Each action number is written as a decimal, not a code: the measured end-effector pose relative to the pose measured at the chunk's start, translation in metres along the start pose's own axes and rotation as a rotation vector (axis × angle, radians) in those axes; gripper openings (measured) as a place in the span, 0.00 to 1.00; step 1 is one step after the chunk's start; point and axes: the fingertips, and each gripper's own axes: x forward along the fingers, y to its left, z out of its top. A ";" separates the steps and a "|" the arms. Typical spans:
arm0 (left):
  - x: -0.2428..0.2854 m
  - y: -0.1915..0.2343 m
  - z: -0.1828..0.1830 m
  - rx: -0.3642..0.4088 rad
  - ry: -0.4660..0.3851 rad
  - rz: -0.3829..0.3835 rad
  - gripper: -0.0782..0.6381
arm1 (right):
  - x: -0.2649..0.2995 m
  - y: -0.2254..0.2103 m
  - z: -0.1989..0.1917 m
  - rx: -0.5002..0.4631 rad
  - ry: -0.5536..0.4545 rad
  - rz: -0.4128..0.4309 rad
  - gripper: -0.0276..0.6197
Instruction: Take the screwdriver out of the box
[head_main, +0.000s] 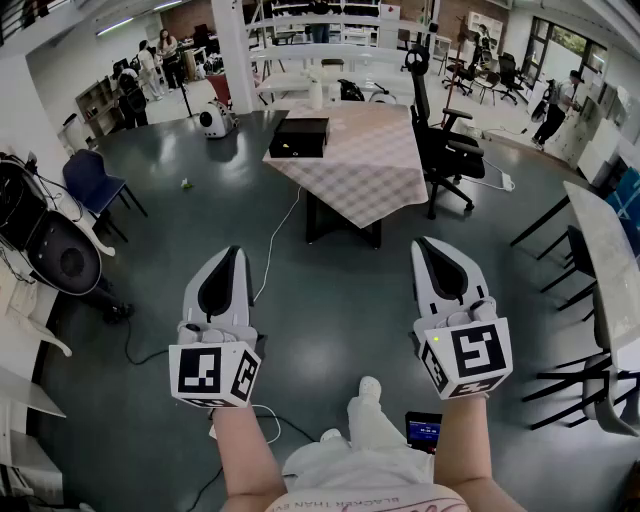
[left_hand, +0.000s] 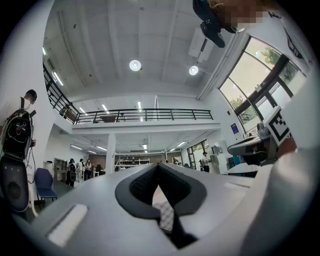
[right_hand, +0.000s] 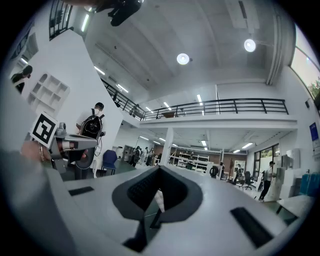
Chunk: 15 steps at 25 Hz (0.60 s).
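- Sitting on the near left corner of the table (head_main: 395, 190), the black box (head_main: 299, 137) is well away from both grippers, across a stretch of dark floor (head_main: 330, 310).
- The screwdriver cannot be made out from this far, so its place in the box and the way its long axis points cannot be told.
- The box lies flat on the checked cloth (head_main: 370, 150), with a white bottle-like thing (head_main: 316, 93) behind it near the table's far edge.
- The left gripper (head_main: 232, 252) is held out in front of the person on a bare forearm, with its nose a little above level. Its marker cube is nearest the body and its jaws point toward the table.
- In the left gripper view the left gripper's (left_hand: 158, 166) jaws are pressed together with nothing between them.
- The right gripper (head_main: 426, 244) is held level beside the left one, apart from it and about as far forward, also aimed toward the table.
- In the right gripper view the right gripper's (right_hand: 159, 168) jaws are pressed together and empty.
- A black office chair (head_main: 445, 140) stands at the table's right, and a blue chair (head_main: 90, 185) stands off to the left.
- A white cable (head_main: 280, 240) trails over the floor from the table, and a small lit screen (head_main: 423, 430) lies by the person's feet.
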 end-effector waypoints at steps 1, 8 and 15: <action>0.007 0.001 -0.003 0.009 0.003 0.000 0.12 | 0.007 -0.005 -0.002 0.005 -0.002 0.000 0.05; 0.063 0.017 -0.015 0.051 0.028 0.033 0.12 | 0.071 -0.037 -0.010 0.043 -0.035 0.021 0.05; 0.162 0.024 -0.024 0.035 0.003 0.063 0.12 | 0.162 -0.089 -0.019 0.036 -0.068 0.072 0.05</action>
